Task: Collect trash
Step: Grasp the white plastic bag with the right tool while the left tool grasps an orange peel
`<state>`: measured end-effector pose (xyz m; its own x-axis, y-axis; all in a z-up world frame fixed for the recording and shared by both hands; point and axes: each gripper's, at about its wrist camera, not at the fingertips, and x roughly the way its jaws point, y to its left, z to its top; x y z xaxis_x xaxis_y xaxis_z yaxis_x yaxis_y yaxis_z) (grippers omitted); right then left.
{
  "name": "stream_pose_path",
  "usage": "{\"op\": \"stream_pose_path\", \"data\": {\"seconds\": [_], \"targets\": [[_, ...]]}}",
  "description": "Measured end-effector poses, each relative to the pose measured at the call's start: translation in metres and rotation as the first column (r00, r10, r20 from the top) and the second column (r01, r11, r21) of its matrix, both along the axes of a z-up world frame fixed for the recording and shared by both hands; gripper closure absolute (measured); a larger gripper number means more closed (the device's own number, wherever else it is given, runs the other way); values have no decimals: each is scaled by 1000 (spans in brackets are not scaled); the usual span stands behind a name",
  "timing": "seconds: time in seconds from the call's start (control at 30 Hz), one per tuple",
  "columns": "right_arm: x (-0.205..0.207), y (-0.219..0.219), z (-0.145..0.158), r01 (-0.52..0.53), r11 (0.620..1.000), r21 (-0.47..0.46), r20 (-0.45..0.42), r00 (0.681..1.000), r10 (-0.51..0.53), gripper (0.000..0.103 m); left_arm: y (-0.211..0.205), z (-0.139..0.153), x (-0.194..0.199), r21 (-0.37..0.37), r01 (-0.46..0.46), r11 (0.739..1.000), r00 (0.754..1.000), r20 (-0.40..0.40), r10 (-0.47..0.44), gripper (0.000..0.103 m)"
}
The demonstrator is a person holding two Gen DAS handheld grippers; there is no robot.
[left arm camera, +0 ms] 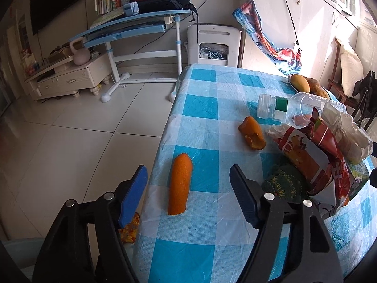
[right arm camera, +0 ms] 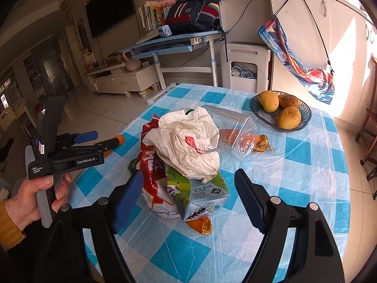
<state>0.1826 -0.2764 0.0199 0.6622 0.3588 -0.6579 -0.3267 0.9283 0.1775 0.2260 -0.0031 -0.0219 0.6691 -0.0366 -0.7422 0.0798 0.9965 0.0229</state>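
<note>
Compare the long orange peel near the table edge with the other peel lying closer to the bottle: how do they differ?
The long orange peel is a straight strip, while the curled peel is shorter and folded. The long orange peel shows only its outer skin; the curled peel has a torn edge. The long orange peel lies between the open left hand-held gripper's fingers, the curled peel beyond them. Both rest on the checked tablecloth.

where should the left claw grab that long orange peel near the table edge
Grip the long orange peel across its narrow middle, coming from above. It lies flat on the checked tablecloth, its length running away from the open left claw, so the fingers already straddle its width. Its domed back gives the pads two sides to pinch.
</note>
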Motion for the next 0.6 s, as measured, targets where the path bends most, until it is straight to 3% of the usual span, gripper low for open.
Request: {"op": "stream_pose_path", "data": {"seconds": [0.13, 0.2, 0.3, 0.47, 0.6], "targets": [[17, 7, -5, -12, 1000, -4, 5, 1000, 12, 27, 3, -8, 6, -30, 25, 999, 998, -52, -27, 77], [25, 7, -10, -20, 1000, 11, -24, 1000, 21, 51, 4, -9, 6, -44, 44, 998, 997, -59, -47, 89], [28, -2, -11, -17, 997, 75, -45, 999, 20, 66, 9, -7, 5, -115, 57, 992, 995, -73, -66, 102], [15, -14, 5, -3, 987, 163, -8, 1000, 4, 69, 29, 0, -5, -300, 52, 953, 995, -68, -76, 102], [-4, -23, 20, 6, 971, 239, 16, 1000, -10, 69, 40, 7, -23, -379, 55, 924, 996, -40, -76, 102]]}}
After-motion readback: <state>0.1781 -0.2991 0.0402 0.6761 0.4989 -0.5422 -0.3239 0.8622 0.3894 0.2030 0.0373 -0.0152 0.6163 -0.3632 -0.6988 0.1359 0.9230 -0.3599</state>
